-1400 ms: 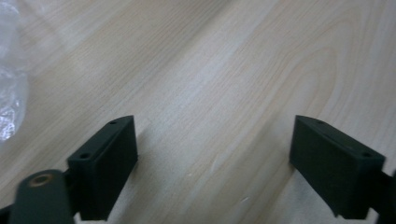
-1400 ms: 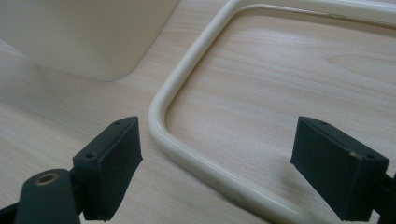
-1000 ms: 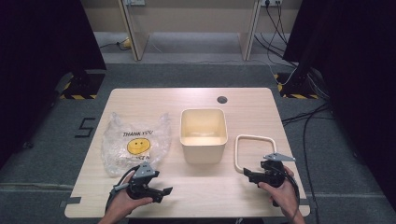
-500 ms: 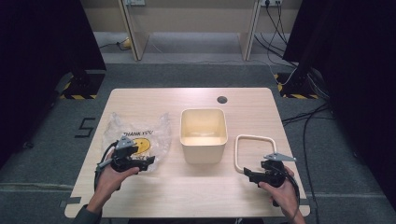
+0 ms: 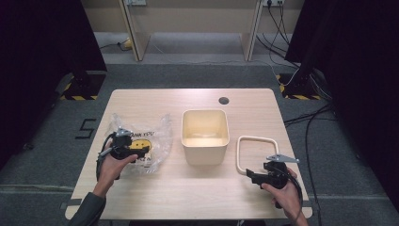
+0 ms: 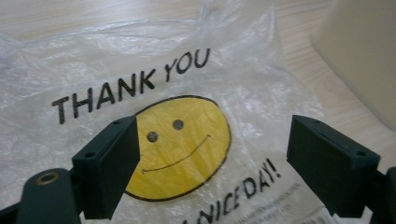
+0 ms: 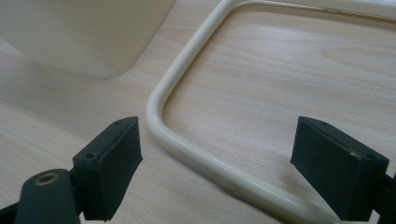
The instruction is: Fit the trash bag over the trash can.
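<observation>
At table's left edge, our left gripper (image 5: 126, 147) hangs over the clear plastic bag (image 5: 155, 136), jaws spread wide, nothing between them; the smiley print (image 6: 180, 144) lies straight ahead. Right gripper (image 5: 258, 178), jaws parted and empty, straddles the cream frame's (image 7: 187, 140) near corner. Left hand sits nearer the bag.

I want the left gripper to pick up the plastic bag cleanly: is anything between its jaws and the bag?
Nothing visible. The left gripper hangs open right over the plastic bag, above its smiley print.
</observation>
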